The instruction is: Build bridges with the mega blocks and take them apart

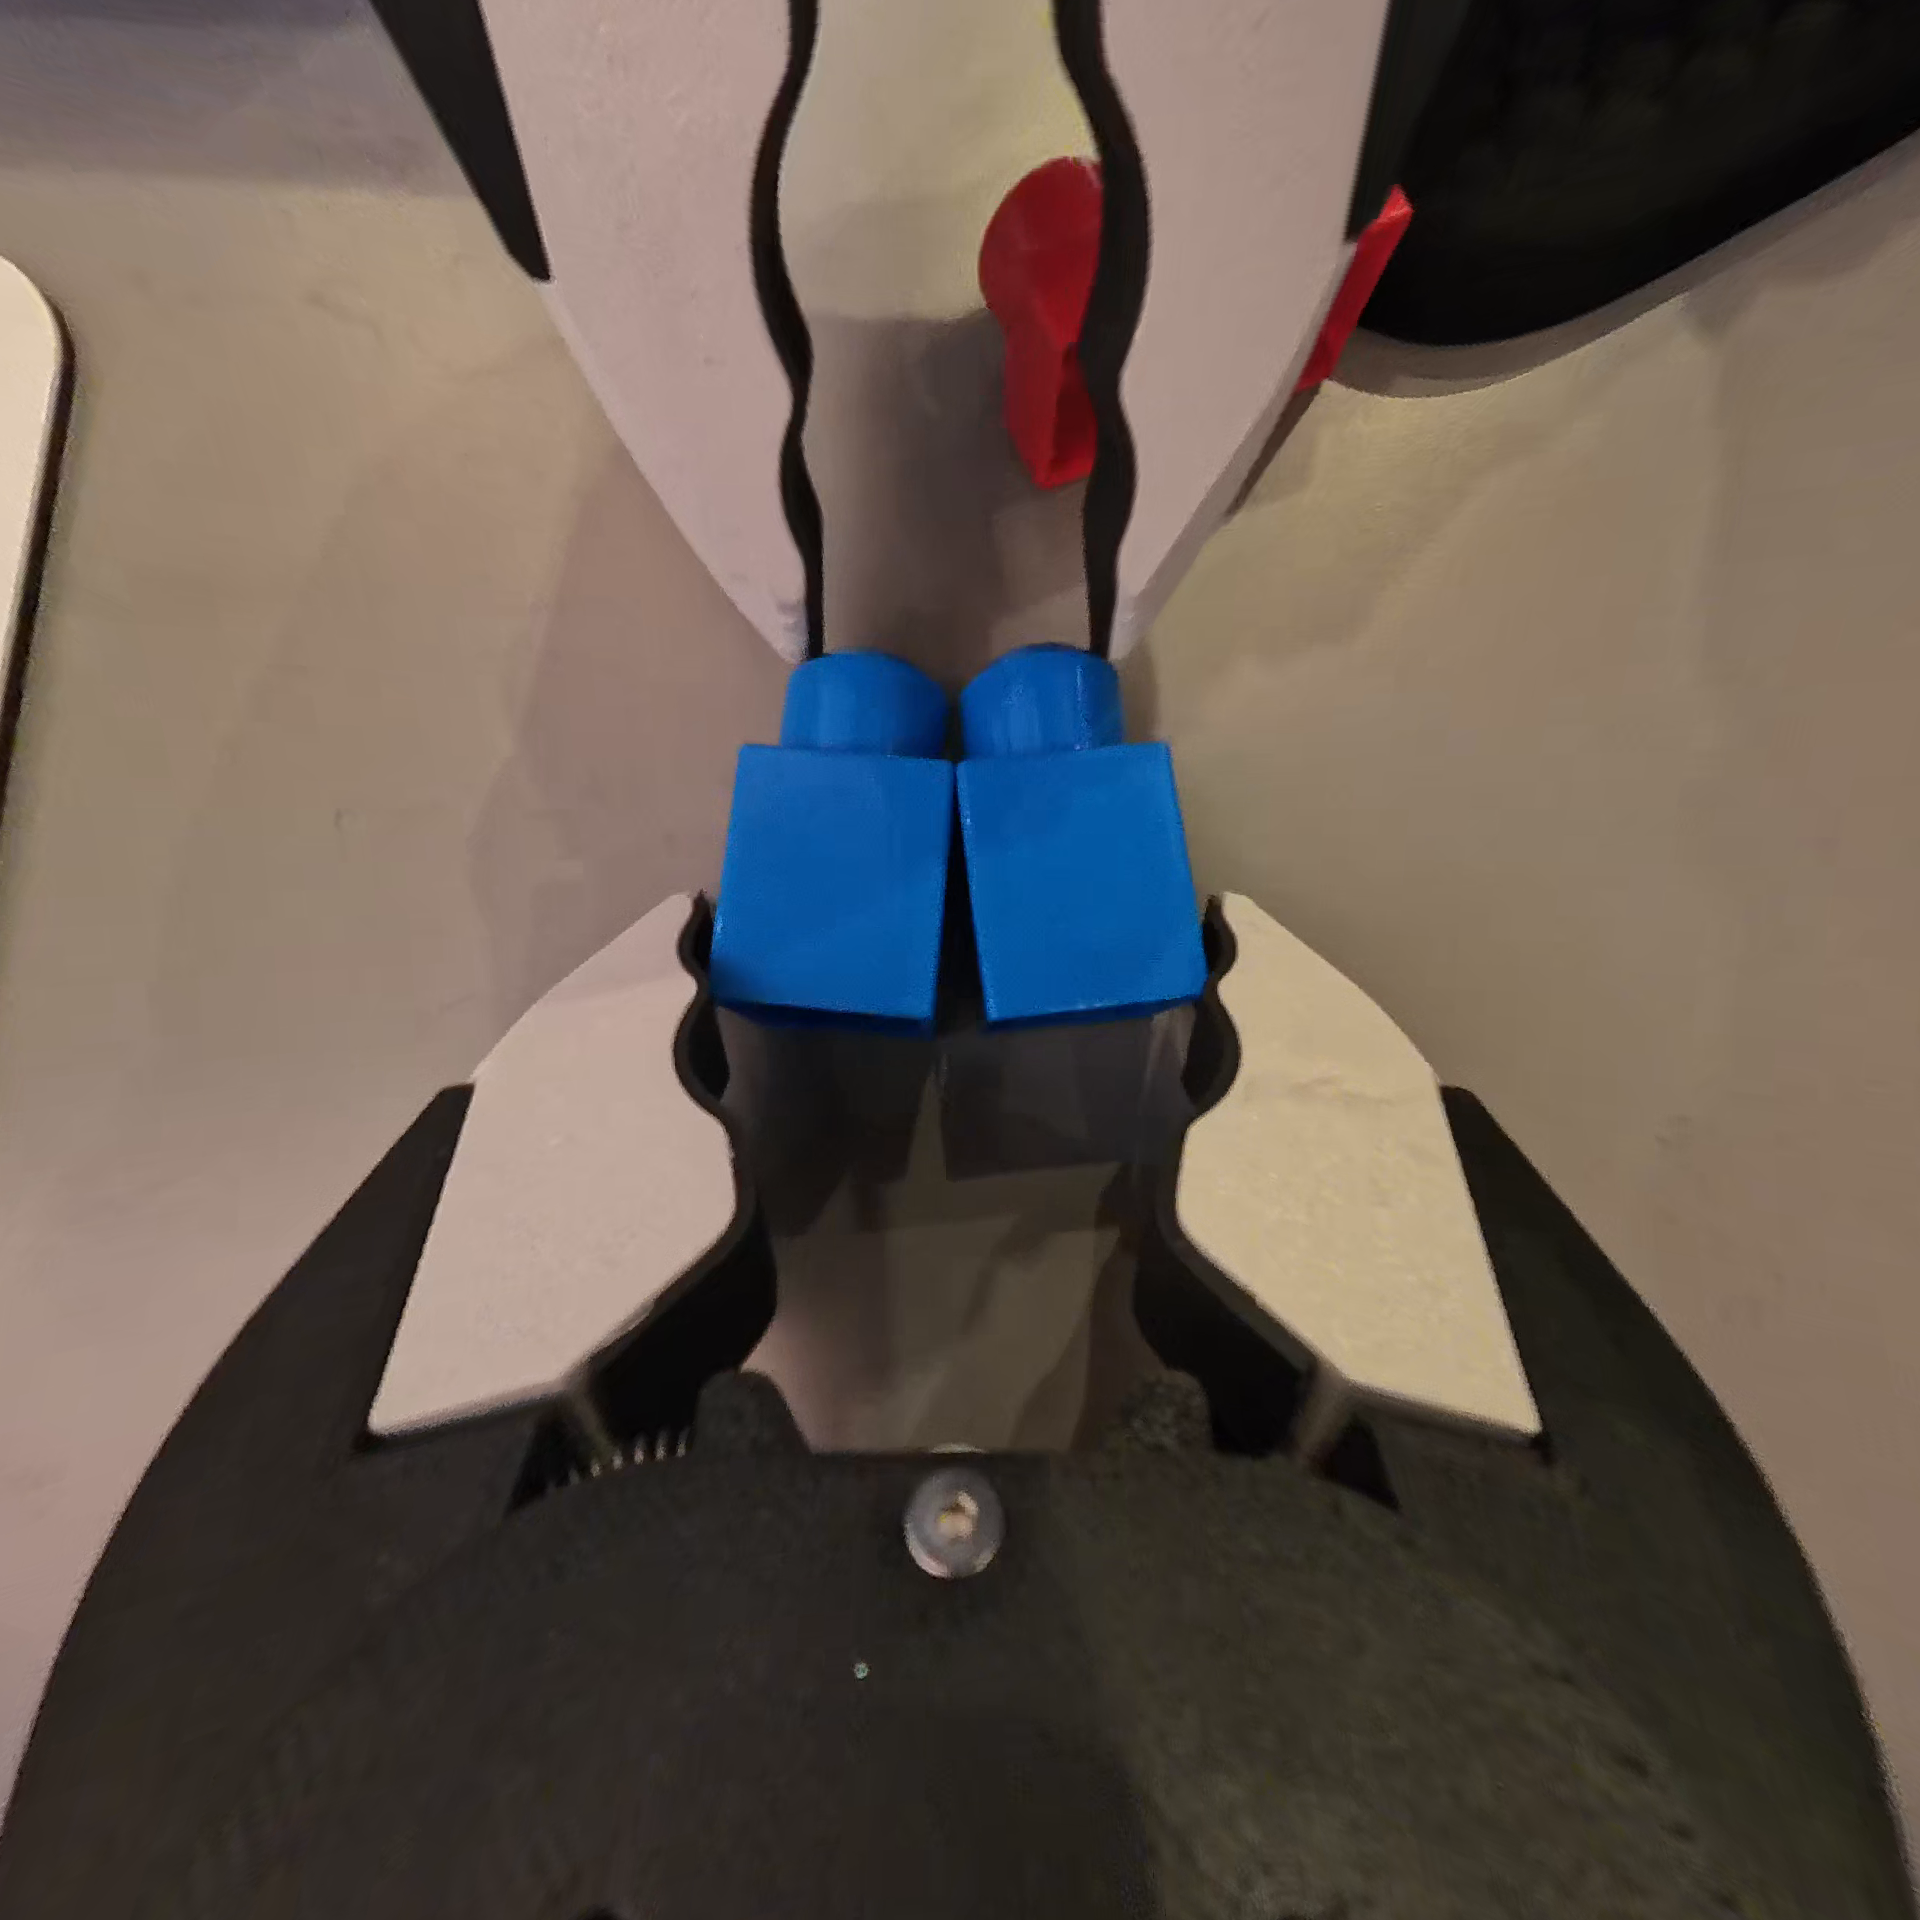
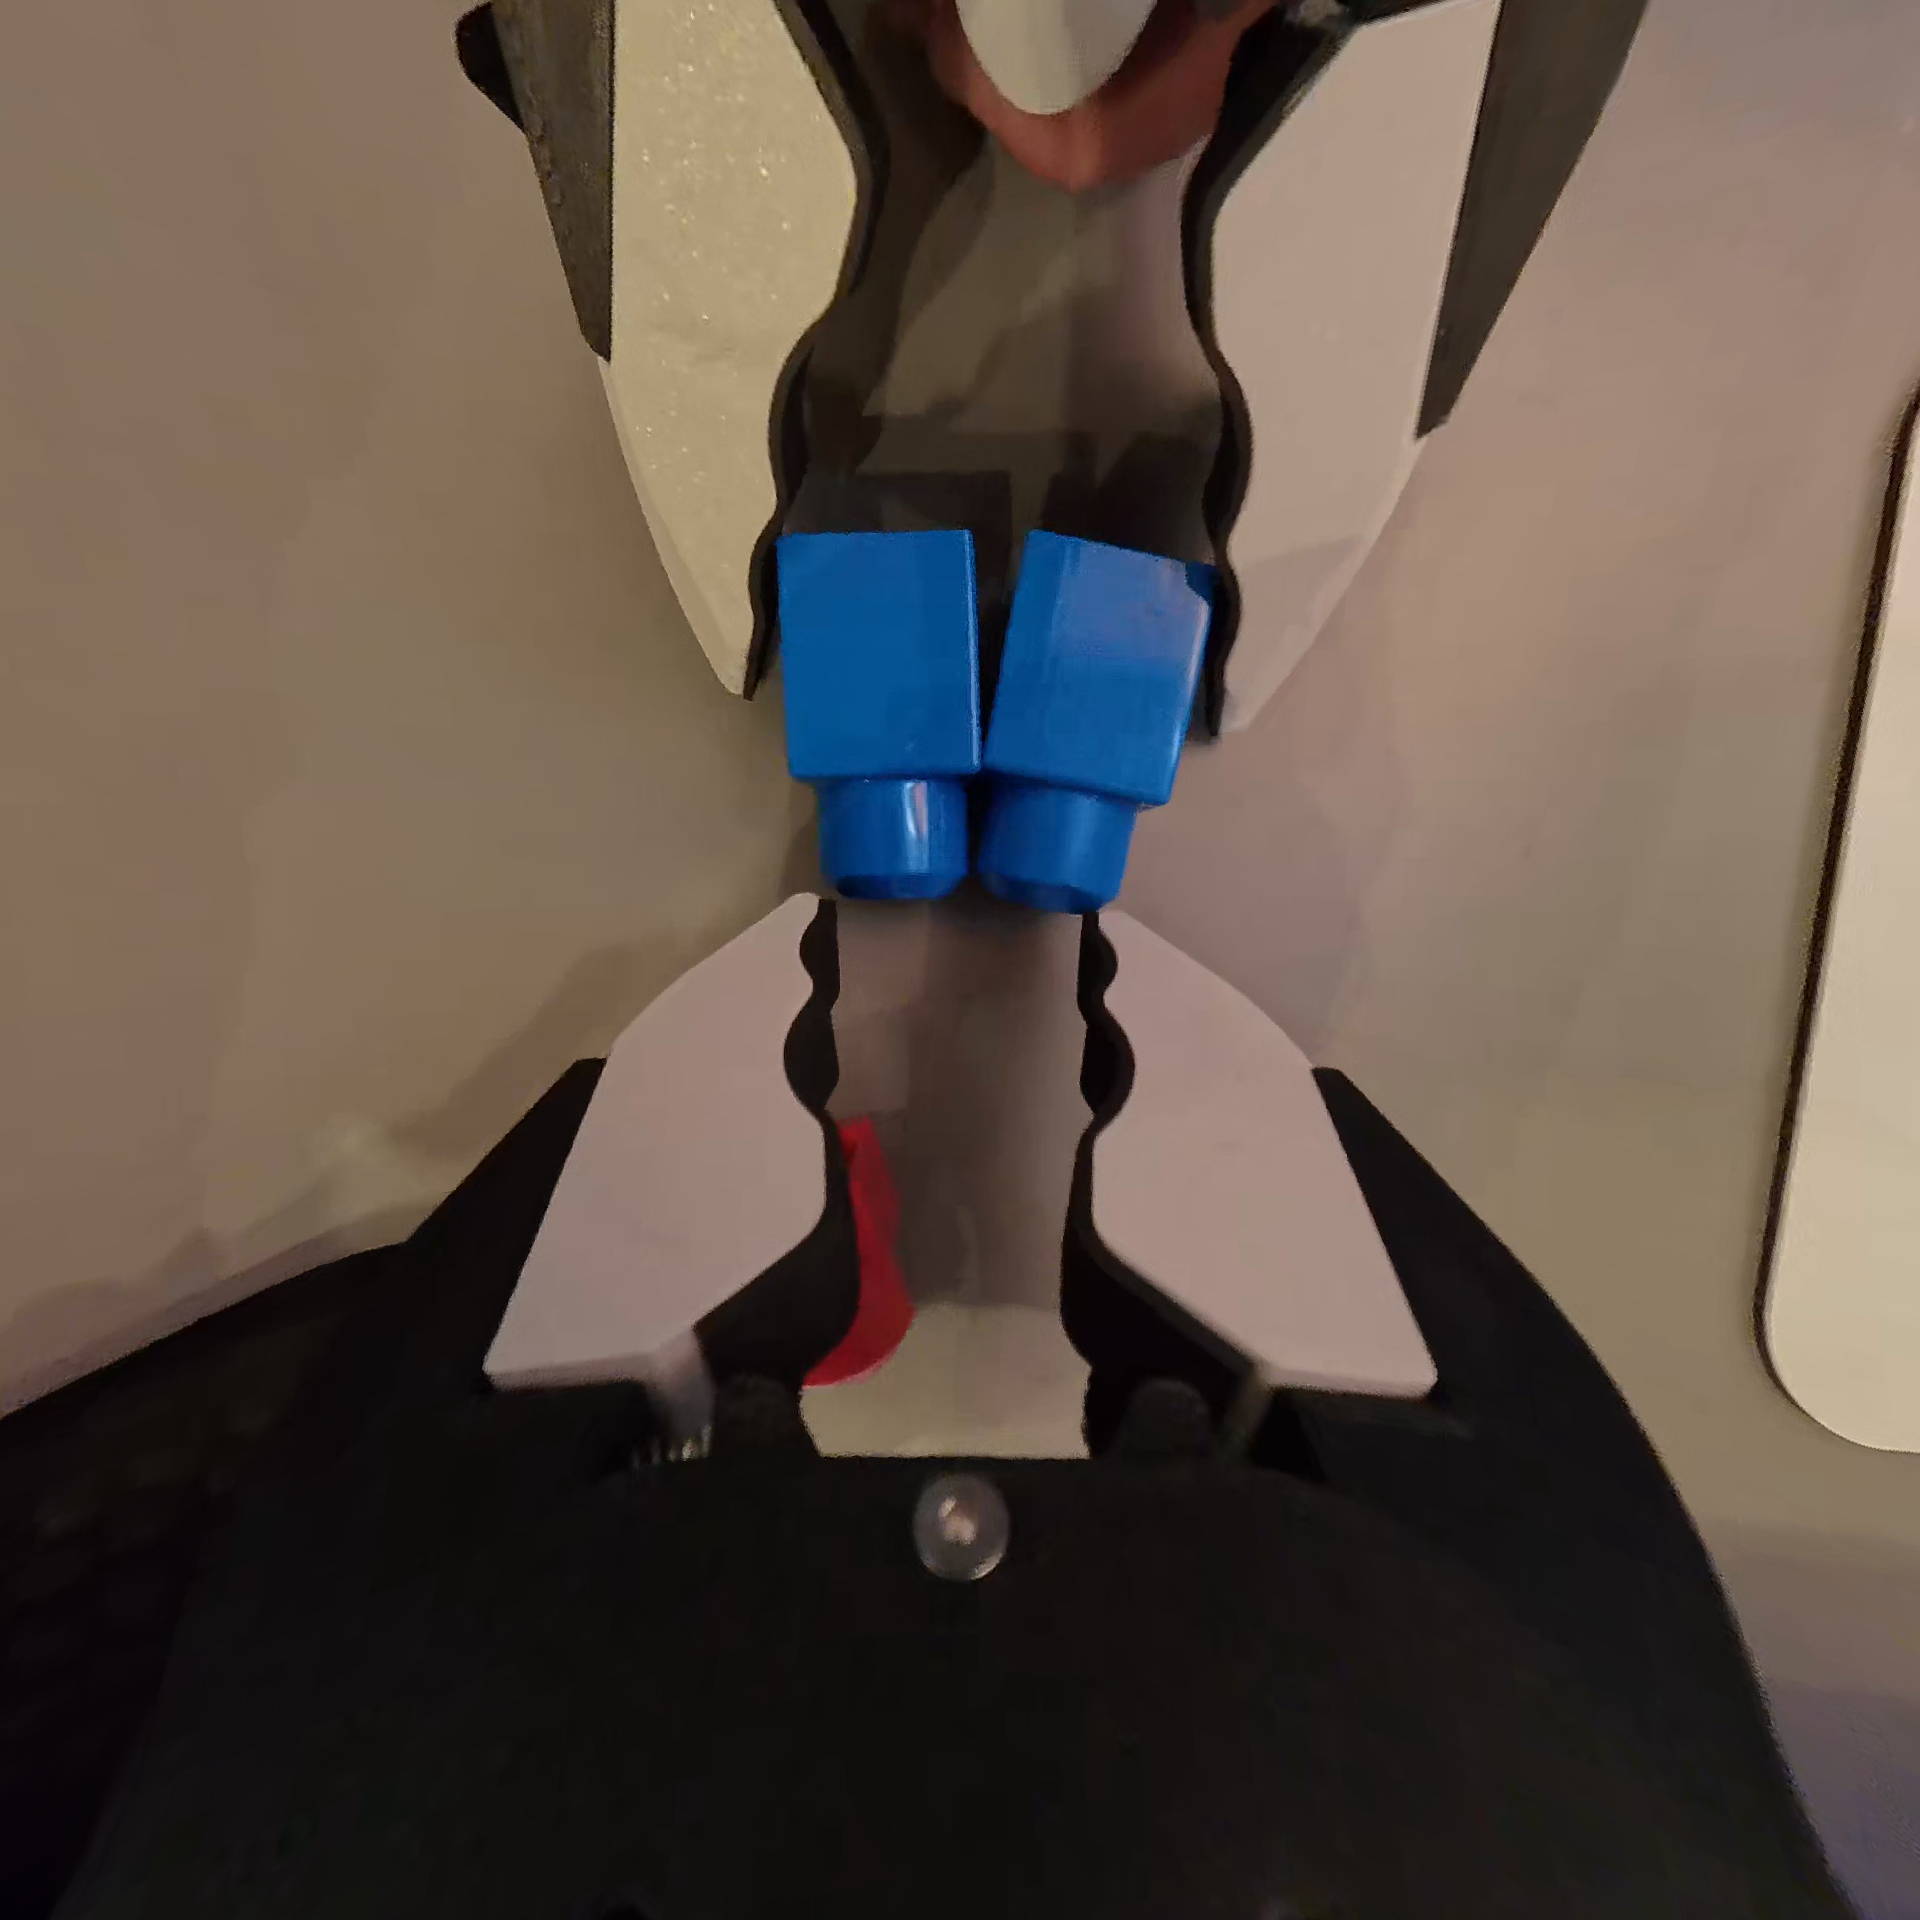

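Two blue blocks (image 1: pixel 956 883) lie side by side on a pale beige table (image 1: pixel 312 727), pegs pointing away from the left gripper (image 1: pixel 958 956). Each is a square-sided plastic brick with one round peg; smooth, slightly glossy. They touch at the peg end and splay a little toward the open bottoms.

Left gripper: white fingers edged with wavy black rubber pads (image 1: pixel 701 966), one against the outer side of each block, near the open ends. Both pads sit on the pair, so it is clamped around the two blocks together. The hollow undersides of the blocks are in shadow; nothing legible inside.

Right gripper (image 2: pixel 956 920): faces the blocks from the peg side, tips just short of the pegs, jaws parted about as wide as the two pegs together, gripping nothing. Whether its tips touch the pegs is hard to call.

Red block (image 1: pixel 1039 312): beyond the blue blocks, largely hidden behind the right gripper's finger. Only a rounded peg and a strip of body show. A second red sliver (image 1: pixel 1361 281) pokes out past the same finger's outer edge; whether it is the same piece, cannot tell.

White board (image 1: pixel 26 468) with rounded corner and dark edge, well to the left of the blue blocks, cut off by the frame.

Top of the right wrist view: part of a hand (image 2: pixel 1049 135), blurred.
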`<state>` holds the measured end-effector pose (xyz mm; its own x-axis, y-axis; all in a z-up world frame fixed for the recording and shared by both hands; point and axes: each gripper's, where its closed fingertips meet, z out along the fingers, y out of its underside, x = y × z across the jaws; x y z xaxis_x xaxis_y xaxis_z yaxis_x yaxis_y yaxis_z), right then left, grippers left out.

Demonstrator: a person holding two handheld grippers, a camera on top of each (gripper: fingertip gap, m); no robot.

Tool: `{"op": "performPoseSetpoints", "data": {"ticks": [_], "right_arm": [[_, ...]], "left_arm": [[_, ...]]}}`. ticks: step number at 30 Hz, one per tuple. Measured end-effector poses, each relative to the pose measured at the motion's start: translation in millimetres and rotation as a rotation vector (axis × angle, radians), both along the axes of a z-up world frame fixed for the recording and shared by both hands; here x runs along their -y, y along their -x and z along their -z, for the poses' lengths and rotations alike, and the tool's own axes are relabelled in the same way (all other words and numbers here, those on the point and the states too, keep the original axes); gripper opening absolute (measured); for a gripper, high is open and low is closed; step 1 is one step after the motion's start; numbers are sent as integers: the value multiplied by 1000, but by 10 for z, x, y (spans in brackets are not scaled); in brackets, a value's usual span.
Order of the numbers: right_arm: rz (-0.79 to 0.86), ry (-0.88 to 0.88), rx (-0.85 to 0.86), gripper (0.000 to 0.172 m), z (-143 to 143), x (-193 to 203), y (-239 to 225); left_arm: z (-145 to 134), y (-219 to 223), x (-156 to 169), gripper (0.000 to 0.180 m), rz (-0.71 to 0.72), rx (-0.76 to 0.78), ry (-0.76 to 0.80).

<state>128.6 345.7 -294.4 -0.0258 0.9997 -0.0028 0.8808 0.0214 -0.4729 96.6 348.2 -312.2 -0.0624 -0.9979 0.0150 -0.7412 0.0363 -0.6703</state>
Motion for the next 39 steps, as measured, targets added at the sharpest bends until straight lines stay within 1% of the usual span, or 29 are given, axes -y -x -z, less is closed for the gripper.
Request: {"op": "performPoseSetpoints", "data": {"ticks": [3,6,10,11,15,18,23,28,31,33,36,39], "right_arm": [[-5,8,-9,44,-2,33,24],[-9,14,-12,44,-2,46,41],[-3,18,-3,50,3,44,14],[-4,18,-3,50,1,49,5],[1,10,5,51,1,52,-21],[3,12,2,53,0,57,-16],[-1,13,4,53,1,79,-3],[30,22,-41,61,-132,71,-32],[53,29,-56,59,-195,91,-78],[61,11,-30,62,-157,94,-115],[63,3,3,59,-63,105,-116],[76,-19,27,57,10,73,-82]], "left_arm": [[12,-3,-12,94,-10,-9,-14],[13,-7,-11,94,-9,-11,-12],[-5,-10,-4,80,-8,1,-12],[-10,-16,7,79,-6,5,-12],[-7,-39,28,80,-14,0,-10],[0,-65,63,86,-4,-5,-10],[-6,-81,72,83,-5,-1,-13],[-13,-79,46,81,-24,5,-21],[-10,-78,51,79,-20,2,-11],[-10,-78,66,79,-8,2,-10],[-9,-77,83,81,4,0,-10],[1,-75,84,90,1,-7,-12]]}}
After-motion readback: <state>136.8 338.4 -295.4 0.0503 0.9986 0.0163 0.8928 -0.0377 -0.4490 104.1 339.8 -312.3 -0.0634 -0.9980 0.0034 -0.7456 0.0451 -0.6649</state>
